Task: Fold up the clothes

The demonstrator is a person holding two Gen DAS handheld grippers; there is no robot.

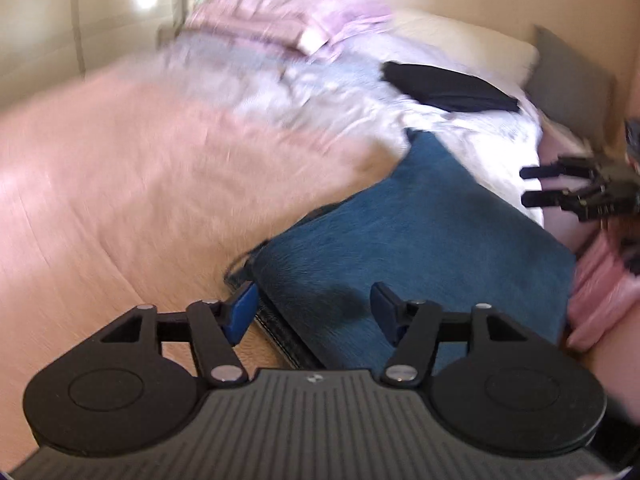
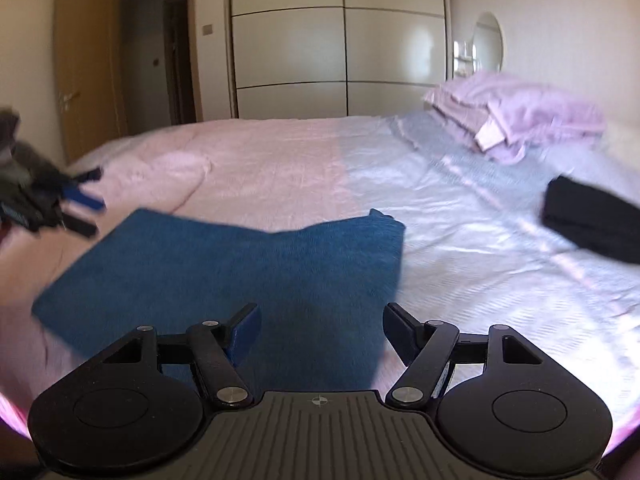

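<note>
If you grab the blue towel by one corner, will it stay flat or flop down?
Probably flop. The blue towel looks soft and fuzzy, and it lies folded in layers on the bed, so one pinched corner would likely lift only the top layer and undo the fold. It should not slide much, since fuzzy cloth tends to cling.

From my remote seat I saw a wide bed (image 2: pixel 280 152) filling most of both views, its cover pale pink on one half and whitish-lilac on the other. A cream pillow (image 1: pixel 472 46) lay at the head, with a grey cushion (image 1: pixel 572 80) just beside it against the wall. Beyond the foot of the bed stood a tall wardrobe (image 2: pixel 340 40) with pale panelled doors. Left of it, a wooden door (image 2: pixel 86 64) hung ajar onto a dark hallway. A round mirror (image 2: pixel 488 42) hung on the wall right of the wardrobe.
</note>
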